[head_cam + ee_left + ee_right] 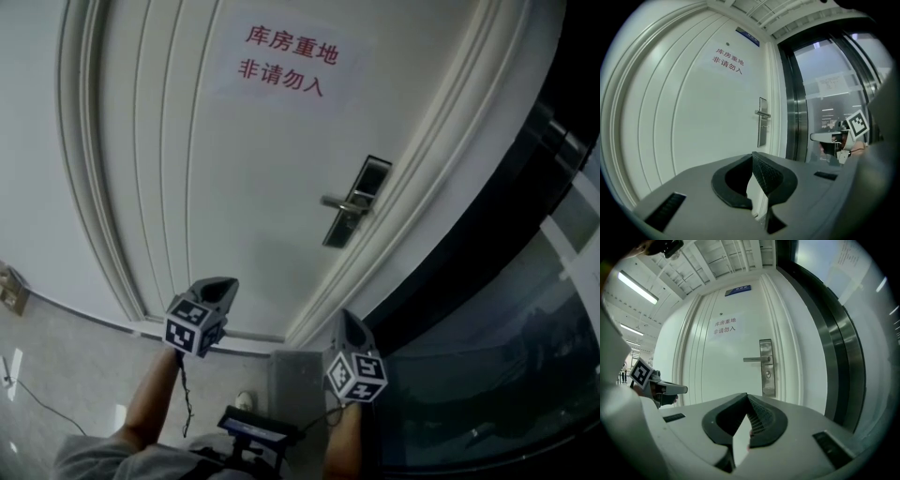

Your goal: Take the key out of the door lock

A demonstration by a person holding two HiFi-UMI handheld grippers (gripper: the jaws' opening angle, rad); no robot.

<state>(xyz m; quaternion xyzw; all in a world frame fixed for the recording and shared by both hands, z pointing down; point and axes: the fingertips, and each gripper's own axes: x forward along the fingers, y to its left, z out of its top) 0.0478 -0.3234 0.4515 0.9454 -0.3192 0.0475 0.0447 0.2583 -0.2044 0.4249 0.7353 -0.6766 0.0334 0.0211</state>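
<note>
The white door point(244, 178) carries a metal lock plate point(356, 202) with a lever handle point(339, 203). In the right gripper view the plate point(766, 366) shows a small keyhole spot point(768, 375) below the handle; the key is too small to make out there. My left gripper point(223, 289) and right gripper point(345, 326) hang low, well short of the door, with nothing in them. In the left gripper view the left gripper point(752, 159) has its jaws together at the tip. The right gripper point(747, 399) is likewise shut and empty, pointing at the lock plate.
A paper sign point(286, 58) with red characters is stuck high on the door. A dark metal frame and glass wall point(506, 309) run along the door's right side. A wall socket point(11, 289) and a cable point(37, 398) sit at the lower left.
</note>
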